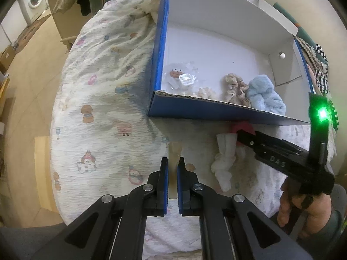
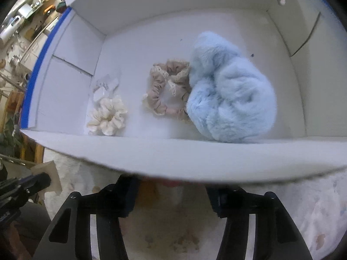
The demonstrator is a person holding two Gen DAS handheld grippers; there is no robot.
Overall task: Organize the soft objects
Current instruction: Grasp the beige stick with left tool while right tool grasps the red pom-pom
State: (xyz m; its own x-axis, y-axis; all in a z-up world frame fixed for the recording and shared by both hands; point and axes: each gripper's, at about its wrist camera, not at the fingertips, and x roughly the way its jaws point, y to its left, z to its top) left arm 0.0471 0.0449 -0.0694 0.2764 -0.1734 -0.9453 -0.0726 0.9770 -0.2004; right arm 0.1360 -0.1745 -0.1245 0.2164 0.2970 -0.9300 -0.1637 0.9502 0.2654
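Observation:
A blue box [image 1: 216, 107] with a white inside [image 2: 173, 153] lies on the patterned bedspread [image 1: 97, 108]. Inside lie a fluffy light-blue scrunchie [image 2: 229, 95], a beige lace scrunchie [image 2: 167, 86], a cream scrunchie [image 2: 108, 117] and a small packaged toy with eyes [image 1: 180, 75]. My left gripper [image 1: 172, 164] is shut on a thin beige soft piece [image 1: 174, 158] above the bedspread. My right gripper [image 2: 171, 186] is open, its fingertips under the box's near wall; a red soft thing [image 1: 241, 127] shows at its tip. A white sock-like cloth [image 1: 224, 160] lies beside it.
The bed edge drops to a wooden floor [image 1: 28, 86] at the left. A washing machine [image 1: 32, 2] and cardboard boxes [image 1: 67, 17] stand far left. Striped knitted cloth [image 1: 318, 65] lies right of the box. Cluttered shelves [image 2: 26, 32] are at the left of the right wrist view.

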